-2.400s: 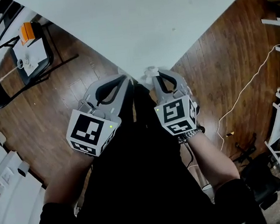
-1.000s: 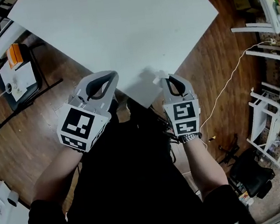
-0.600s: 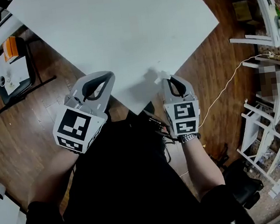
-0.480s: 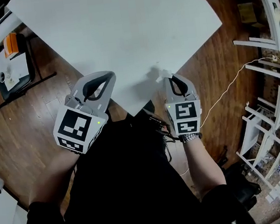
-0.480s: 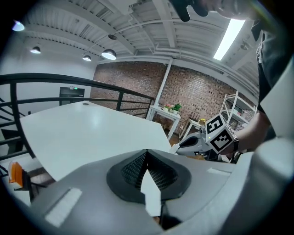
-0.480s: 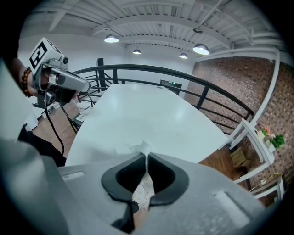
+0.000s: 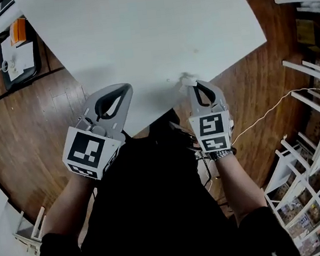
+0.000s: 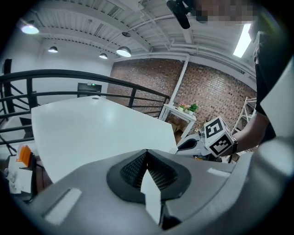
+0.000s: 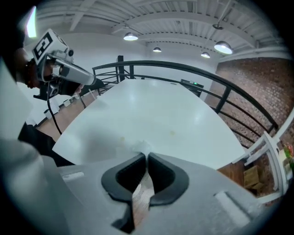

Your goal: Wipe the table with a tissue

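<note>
Head view: a white table (image 7: 137, 29) stands cornerwise on a wooden floor (image 7: 50, 125), its near corner towards the person. The left gripper (image 7: 122, 88) lies over the table's near left edge and the right gripper (image 7: 194, 85) over the near right edge, well apart from each other. A small crumpled white tissue (image 7: 185, 79) sits at the right gripper's tips, on the table just inside the edge. Far left, a dark chair (image 7: 11, 78) carries papers (image 7: 17, 55) and an orange item (image 7: 18, 30). A pale cable (image 7: 273, 111) trails over the floor on the right, near a white rack (image 7: 304, 188)

Left gripper view: the jaws are pressed together at their tips with nothing clamped there; a pale sliver shows through the gap behind the tips. The table spreads out beyond them. At the right, the right gripper with its marker cube (image 8: 216, 137) rests at the table's edge. A black railing (image 8: 69, 75) and a brick wall (image 8: 206, 92) stand behind

Right gripper view: the jaws are clenched on the tissue, a white tuft of which pokes out past the tips and touches the tabletop near the edge. Wooden floor shows through the gap behind the tips. Two faint yellowish spots (image 9: 172, 133) mark the table further in. The left gripper shows at the upper left, over the table's corner
</note>
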### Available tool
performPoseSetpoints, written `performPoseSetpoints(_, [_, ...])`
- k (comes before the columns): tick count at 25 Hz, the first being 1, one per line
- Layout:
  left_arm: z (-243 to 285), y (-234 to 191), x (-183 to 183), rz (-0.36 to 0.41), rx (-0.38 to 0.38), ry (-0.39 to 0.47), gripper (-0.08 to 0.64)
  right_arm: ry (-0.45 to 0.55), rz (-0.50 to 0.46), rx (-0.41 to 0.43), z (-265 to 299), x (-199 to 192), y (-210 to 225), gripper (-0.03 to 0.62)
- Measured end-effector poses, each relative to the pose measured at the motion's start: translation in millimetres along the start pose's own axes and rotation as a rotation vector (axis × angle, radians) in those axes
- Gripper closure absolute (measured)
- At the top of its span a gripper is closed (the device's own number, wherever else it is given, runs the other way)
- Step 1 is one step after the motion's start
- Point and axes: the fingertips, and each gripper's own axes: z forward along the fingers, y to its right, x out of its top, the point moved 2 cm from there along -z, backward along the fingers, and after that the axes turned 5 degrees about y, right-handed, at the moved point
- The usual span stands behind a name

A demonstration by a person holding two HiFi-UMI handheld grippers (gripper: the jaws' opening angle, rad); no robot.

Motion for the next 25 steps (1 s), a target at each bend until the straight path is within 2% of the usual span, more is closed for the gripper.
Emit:
performPoseSetpoints(4, [10.2,-3.5,1.2,-0.026,0.068,0.010,0.545,-0.010,-0.084,0.088,11.8,-3.9,0.7,0.583])
performPoseSetpoints(9, [14.0,-4.9,0.9,-0.062,0.148,0.030,0.545,0.001,-0.189,0.159,13.8,-5.2,-2.7,0.583])
performPoseSetpoints(17, [15.9,8.2,11.4,-0.097,0.261,0.076,0.545,0.015,-0.271,0.223,9.3,-6.4,17.9,0.583])
performPoseSetpoints(25, [-0.5,3.1,-0.2,-0.142,0.342,0.097,0.545,0.079,-0.335,0.267,17.2,22.6,12.7,0.583])
